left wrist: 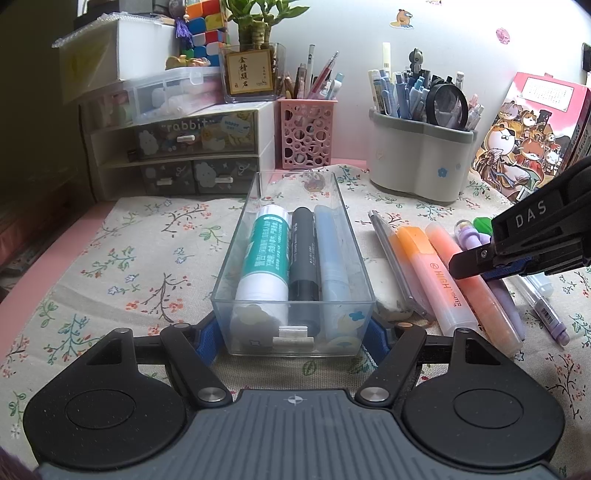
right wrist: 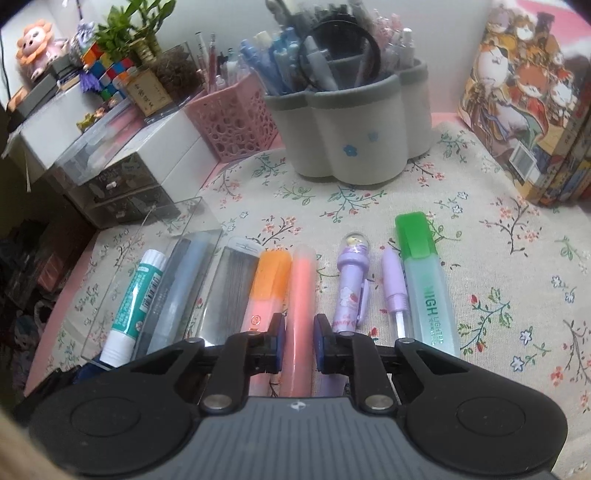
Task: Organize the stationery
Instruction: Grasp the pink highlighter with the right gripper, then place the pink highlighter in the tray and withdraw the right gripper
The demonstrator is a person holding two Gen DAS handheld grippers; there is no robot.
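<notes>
The left gripper is seen clamped across the near end of the clear tray, which holds a glue stick, a dark marker and a blue marker. The right gripper is closed on the coral highlighter, lying on the floral cloth between an orange highlighter and a purple pen. Farther back, a grey pen holder is noted.

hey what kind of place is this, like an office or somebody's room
Most likely someone's home study desk. A floral cloth covers it, pen holders crammed with pens stand at the back, and a mini drawer unit carries a potted plant and a puzzle cube.
</notes>
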